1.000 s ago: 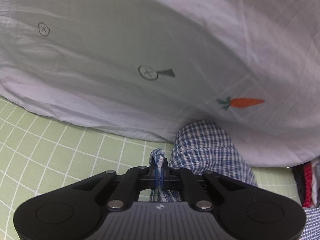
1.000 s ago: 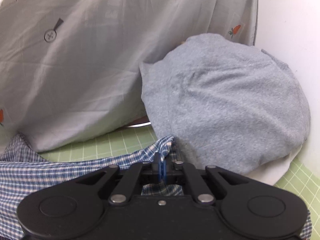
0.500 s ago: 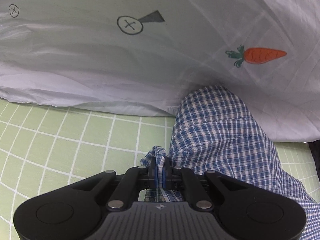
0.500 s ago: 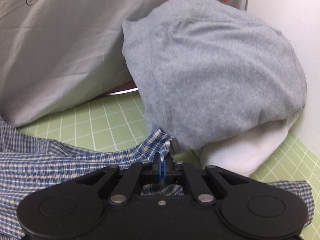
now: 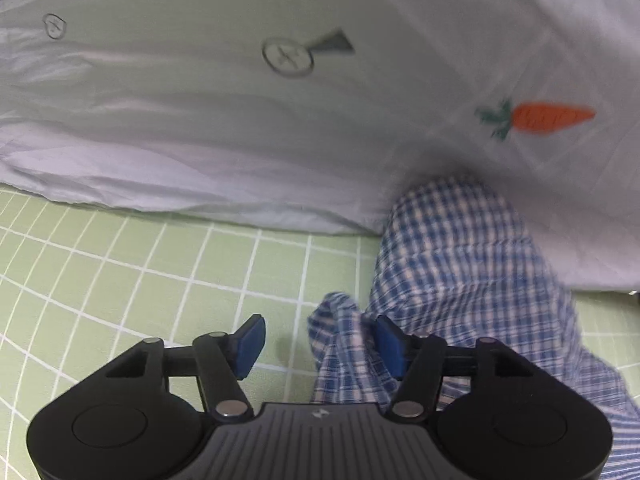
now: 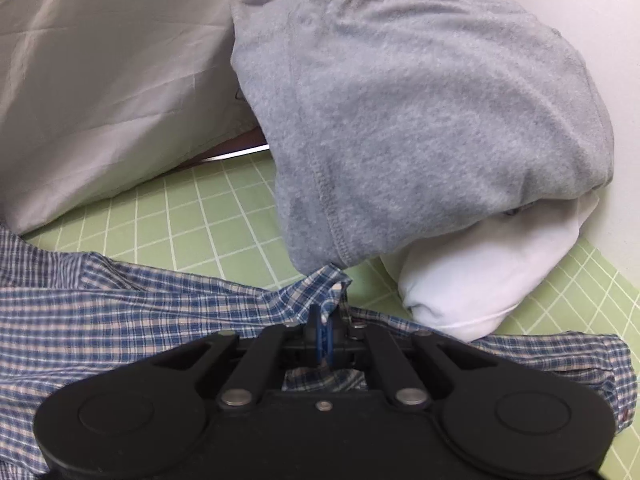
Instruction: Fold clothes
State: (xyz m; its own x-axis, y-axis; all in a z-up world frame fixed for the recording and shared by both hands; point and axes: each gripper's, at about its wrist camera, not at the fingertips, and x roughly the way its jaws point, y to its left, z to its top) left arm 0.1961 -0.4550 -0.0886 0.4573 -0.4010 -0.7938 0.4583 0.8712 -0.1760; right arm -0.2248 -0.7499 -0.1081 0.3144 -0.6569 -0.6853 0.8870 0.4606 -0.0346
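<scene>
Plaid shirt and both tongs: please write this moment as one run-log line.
left tongs: open, plaid shirt loose between pads | right tongs: shut on plaid shirt | surface: green grid mat

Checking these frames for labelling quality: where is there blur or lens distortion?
Left wrist view: motion-smeared checks on the plaid garment and soft edges on the carrot print; grid lines on the green mat bow from the fisheye. Right wrist view: sharper, with seam stitching legible on the grey garment.

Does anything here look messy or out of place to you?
Mostly the clutter: a grey garment is heaped loosely over a white one instead of folded. The blue checked shirt lies rumpled on the green grid mat. The left tool is open; the right tool pinches the shirt.
</scene>
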